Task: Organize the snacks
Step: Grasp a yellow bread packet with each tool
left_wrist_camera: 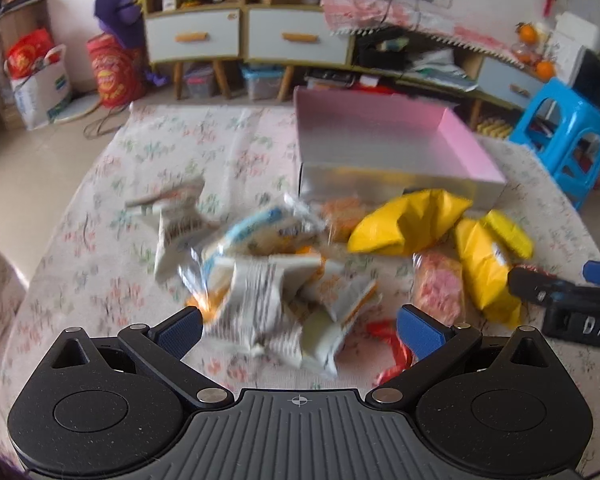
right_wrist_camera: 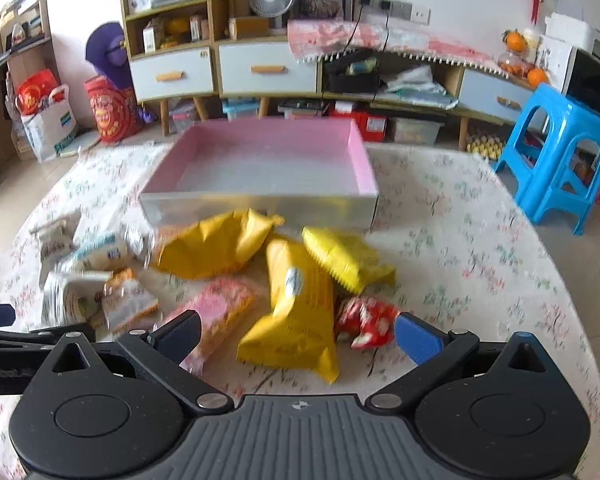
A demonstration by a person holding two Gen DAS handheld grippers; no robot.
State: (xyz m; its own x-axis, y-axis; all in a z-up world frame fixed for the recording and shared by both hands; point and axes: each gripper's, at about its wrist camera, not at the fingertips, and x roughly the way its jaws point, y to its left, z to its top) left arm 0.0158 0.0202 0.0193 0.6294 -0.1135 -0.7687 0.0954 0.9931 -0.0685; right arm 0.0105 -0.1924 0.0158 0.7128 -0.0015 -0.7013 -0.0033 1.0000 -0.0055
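Both grippers are open and hold nothing. Between my right gripper [right_wrist_camera: 298, 338] jaws lies the yellow snack bag [right_wrist_camera: 300, 312], long axis pointing away; my left gripper [left_wrist_camera: 300, 330] faces white packets [left_wrist_camera: 260, 292]. Farther stands the empty pink box [right_wrist_camera: 260, 164].

We look forward and down from each gripper, low and close over the bench [left_wrist_camera: 100, 208]. Our left wrist view sits nearer the white packets [left_wrist_camera: 260, 292]; our right wrist view sits nearer the yellow bags [right_wrist_camera: 296, 304]. Both share the snack pile, the pink box [left_wrist_camera: 384, 136] [right_wrist_camera: 260, 160], the cabinets [right_wrist_camera: 220, 64] and the blue stool [right_wrist_camera: 556, 160].
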